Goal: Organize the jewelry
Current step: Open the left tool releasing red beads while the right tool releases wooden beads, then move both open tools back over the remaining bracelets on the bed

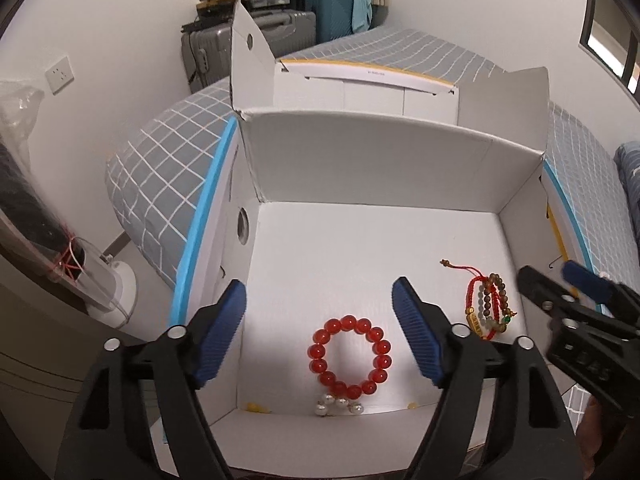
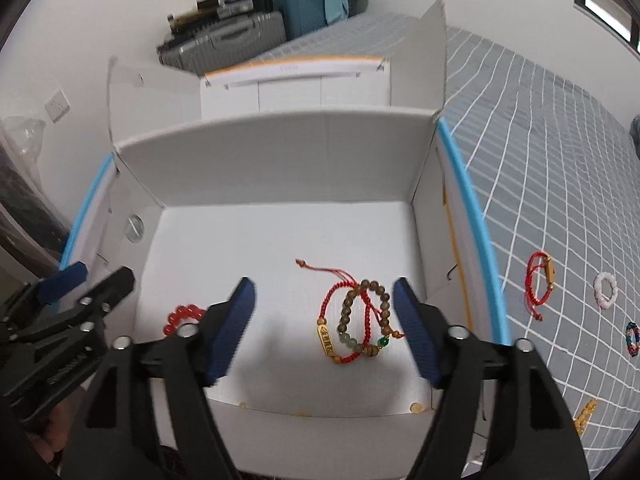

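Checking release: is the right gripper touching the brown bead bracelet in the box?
Apart. The right wrist view shows the right gripper open, white floor between each pad and the brown bead bracelet.

In the right wrist view the red glass-bead bracelet [image 2: 183, 317] is half hidden behind a blue-padded finger of the right claw [image 2: 324, 330], and the small amber bead bracelet on the bed [image 2: 585, 413] is partly cut off by that claw's black arm. Low in the white cardboard box [image 1: 372, 168], the near wall covers part of the white pearl bracelet [image 1: 340, 405], and the yellow beads [image 1: 256, 407] beside it are too small to make out
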### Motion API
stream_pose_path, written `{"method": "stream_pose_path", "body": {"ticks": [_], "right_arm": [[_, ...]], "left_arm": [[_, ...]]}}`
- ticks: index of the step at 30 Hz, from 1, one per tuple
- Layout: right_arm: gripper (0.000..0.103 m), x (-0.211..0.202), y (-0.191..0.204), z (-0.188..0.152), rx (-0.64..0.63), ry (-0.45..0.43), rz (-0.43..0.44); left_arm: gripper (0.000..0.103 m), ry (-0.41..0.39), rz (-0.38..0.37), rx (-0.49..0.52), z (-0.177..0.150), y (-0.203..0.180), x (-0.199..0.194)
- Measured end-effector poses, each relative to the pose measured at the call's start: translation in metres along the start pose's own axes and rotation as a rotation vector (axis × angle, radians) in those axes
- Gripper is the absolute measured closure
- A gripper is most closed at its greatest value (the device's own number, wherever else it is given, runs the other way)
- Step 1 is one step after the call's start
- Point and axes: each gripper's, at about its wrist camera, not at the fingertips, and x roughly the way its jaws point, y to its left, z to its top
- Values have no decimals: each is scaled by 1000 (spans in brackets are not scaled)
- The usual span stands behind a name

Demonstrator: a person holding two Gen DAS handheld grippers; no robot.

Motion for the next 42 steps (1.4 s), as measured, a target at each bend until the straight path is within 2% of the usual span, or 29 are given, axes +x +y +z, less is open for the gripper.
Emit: {"method": "stream_pose_path", "body": {"ticks": [4, 6, 9, 16, 26, 42], "right_arm": [[20, -14, -8, 0, 16, -29, -9], [17, -21, -14, -1, 24, -47, -21], [14, -31, -23, -4, 31, -61, -43], [8, -56, -48, -14, 68, -100, -85], [8, -89, -100, -33, 151, -123, -160], [8, -141, -215, -83, 316, -135, -306]], "left_arm": [[16, -28, -2, 3, 1, -2, -9], [8, -47, -10, 6, 2, -4, -14], [6, -64, -36, 4, 4, -9, -23], [6, -90, -79, 37, 1, -36, -43], [6, -114, -144, 103, -7, -79, -66], [6, -112, -273, 274, -40, -190, -91]]}}
